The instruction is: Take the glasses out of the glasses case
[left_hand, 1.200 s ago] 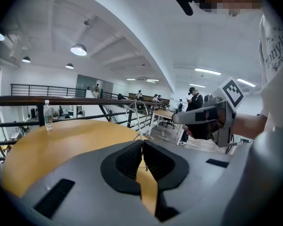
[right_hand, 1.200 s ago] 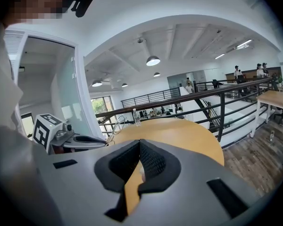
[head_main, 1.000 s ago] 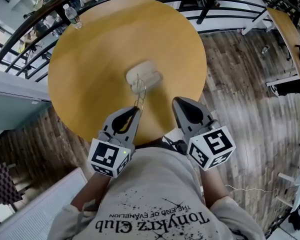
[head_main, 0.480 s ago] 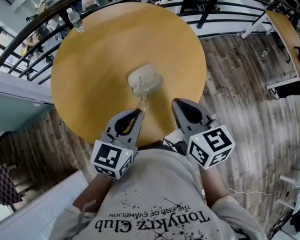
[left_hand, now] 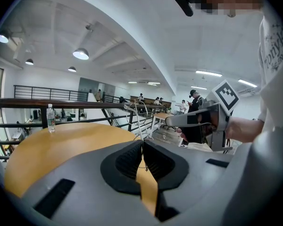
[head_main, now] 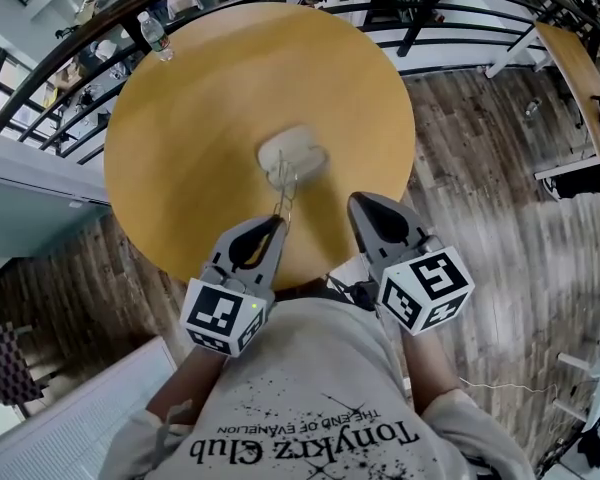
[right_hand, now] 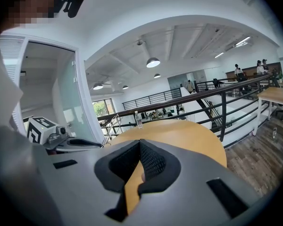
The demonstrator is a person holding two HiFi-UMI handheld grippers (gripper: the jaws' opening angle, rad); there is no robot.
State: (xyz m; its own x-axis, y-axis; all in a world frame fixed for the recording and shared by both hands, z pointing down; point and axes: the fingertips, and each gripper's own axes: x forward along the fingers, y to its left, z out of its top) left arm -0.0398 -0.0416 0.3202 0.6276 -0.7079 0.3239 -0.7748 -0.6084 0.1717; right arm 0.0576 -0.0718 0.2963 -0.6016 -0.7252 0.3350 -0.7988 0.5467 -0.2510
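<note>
A large round wooden table (head_main: 200, 118) fills the upper half of the head view, its near rim curving just ahead of the person's chest and both tools. Grey plank floor (head_main: 500, 168) lies open to the right of the table, while a dark railing (left_hand: 47, 102) runs close behind its far and left edge. The left gripper (head_main: 278, 220) is over the near rim of the table, its jaws clenched on a thin wire arm of the glasses (head_main: 283, 190). The frame reaches from those jaws toward the glasses case (head_main: 292, 153). Whether the lenses touch the case cannot be told. The right gripper (head_main: 353, 201) is just beside the left one, over the near-right rim, with its jaws pressed together on nothing. The pale, rounded case lies near the middle of the table, with bare wood all round it and plenty of room on each side. A small clear water bottle (head_main: 155, 36) stands upright at the far left edge, well apart from everything else.
</note>
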